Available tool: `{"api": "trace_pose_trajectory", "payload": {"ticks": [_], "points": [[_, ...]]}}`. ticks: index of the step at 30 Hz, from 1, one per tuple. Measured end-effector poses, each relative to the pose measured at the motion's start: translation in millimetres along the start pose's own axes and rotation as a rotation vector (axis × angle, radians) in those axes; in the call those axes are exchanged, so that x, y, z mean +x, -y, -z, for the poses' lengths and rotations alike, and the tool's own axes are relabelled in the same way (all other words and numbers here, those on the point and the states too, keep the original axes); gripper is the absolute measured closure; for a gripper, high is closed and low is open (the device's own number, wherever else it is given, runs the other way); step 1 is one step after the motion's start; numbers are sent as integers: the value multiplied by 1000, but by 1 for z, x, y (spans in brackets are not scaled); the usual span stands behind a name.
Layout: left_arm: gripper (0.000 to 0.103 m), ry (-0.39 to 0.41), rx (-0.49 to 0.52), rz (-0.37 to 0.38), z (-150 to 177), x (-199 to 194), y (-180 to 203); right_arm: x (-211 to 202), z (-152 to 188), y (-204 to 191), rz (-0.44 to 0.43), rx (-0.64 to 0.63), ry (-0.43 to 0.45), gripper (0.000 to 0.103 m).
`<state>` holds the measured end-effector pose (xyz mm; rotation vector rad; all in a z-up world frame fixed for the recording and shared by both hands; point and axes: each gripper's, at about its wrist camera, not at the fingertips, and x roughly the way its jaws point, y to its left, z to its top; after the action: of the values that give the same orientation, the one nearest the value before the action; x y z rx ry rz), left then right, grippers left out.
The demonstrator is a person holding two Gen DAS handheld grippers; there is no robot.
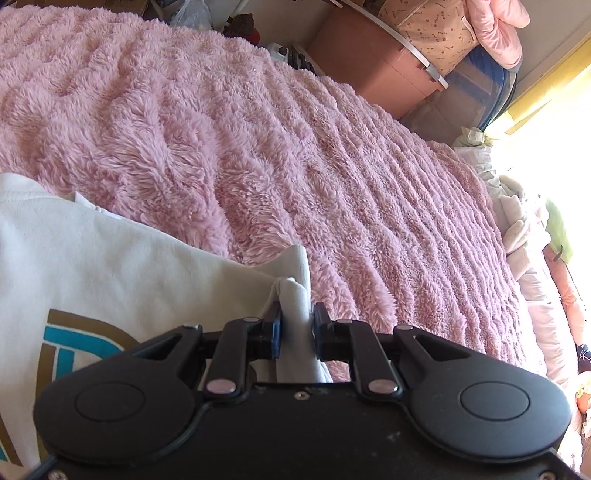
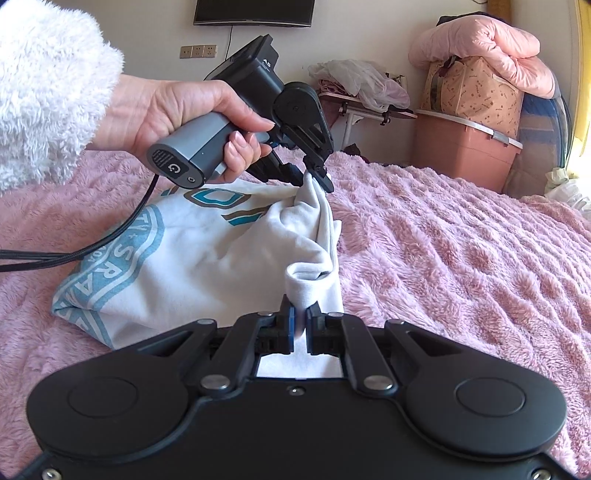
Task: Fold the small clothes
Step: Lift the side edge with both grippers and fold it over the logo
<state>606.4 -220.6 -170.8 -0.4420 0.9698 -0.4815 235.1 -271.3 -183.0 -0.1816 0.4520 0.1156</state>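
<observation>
On pink blanket (image 2: 461,240), white shirt (image 2: 192,266) lengthwise leftward.

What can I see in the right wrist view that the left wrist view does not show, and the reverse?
Only the right wrist view shows the person's hand holding the left gripper, the wall television and the right gripper.

Only the left wrist view shows the left gripper's closed pads up close.

Both show the white printed garment, the pink fluffy blanket and the pink storage box.

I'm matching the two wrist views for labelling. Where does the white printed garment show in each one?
Left wrist: white printed garment lower left, an edge pinched in the left hand-held gripper.
Right wrist: garment centre-left, a bunched edge in the right hand-held gripper.
Shared landmark: the pink storage bin.
</observation>
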Motion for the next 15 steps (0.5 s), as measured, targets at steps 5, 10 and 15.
{"api": "trace_pose_trajectory", "payload": {"ticks": [5, 10, 15], "points": [[90, -8, -11, -29, 5, 16, -2, 7, 6, 8, 14, 33, -41, 98], [89, -15, -12, -54, 12, 31, -6, 19, 16, 15, 14, 51, -86, 98], [84, -17, 62, -96, 19, 43, 0, 27, 23, 19, 7, 84, -123, 98]]}}
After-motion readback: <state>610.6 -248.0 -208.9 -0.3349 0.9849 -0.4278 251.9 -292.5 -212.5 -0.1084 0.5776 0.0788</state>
